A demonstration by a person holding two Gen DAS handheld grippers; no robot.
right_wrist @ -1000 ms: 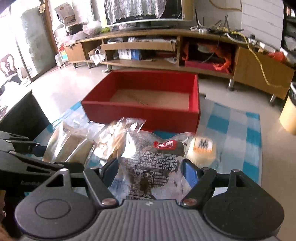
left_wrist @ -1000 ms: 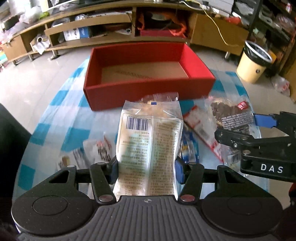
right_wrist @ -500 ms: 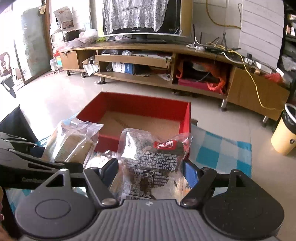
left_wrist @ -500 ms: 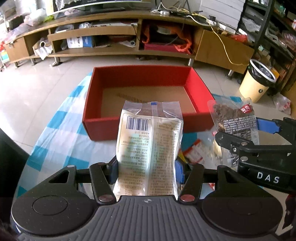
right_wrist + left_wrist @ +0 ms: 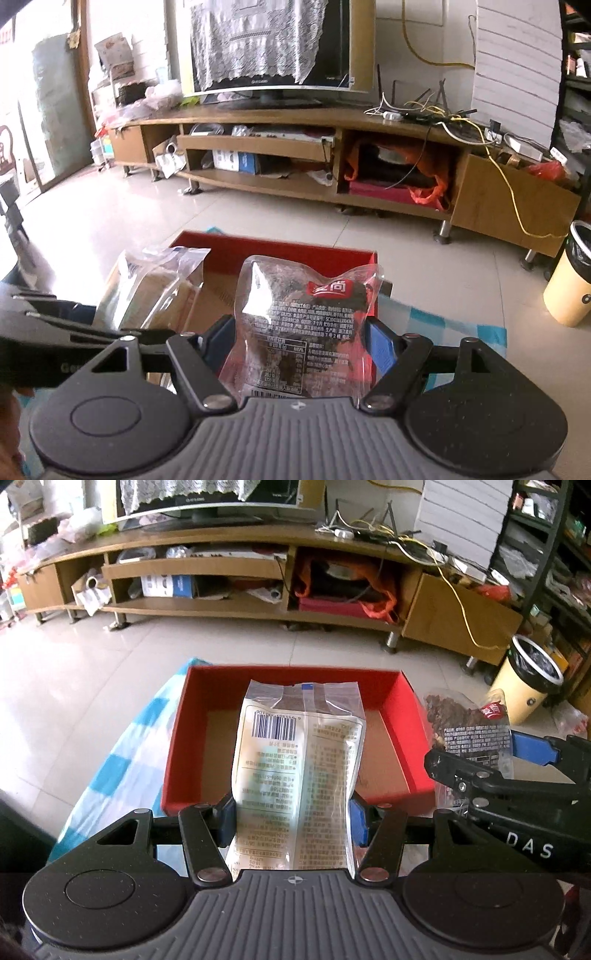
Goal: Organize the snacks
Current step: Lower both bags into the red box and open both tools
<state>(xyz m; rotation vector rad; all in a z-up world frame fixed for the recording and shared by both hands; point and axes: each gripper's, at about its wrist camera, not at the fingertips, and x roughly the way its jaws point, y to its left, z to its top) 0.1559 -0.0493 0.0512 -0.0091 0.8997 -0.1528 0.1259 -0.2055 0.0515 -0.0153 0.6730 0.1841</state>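
Two grippers up, each with a snack pack clamped upright between blue pads. Left gripper (image 5: 291,821) closed on pale printed pack (image 5: 299,771), barcode uppermost, pads pressing both lower edges; beyond the jaws, open red box (image 5: 184,738) with bare cardboard floor, on blue-checked cloth (image 5: 122,746). Right gripper (image 5: 299,343) closed on clear pouch of dark snack (image 5: 303,321) with red label, pinched at both sides; red box just ahead of and below those jaws, yellow bin (image 5: 570,284) far off to their right.
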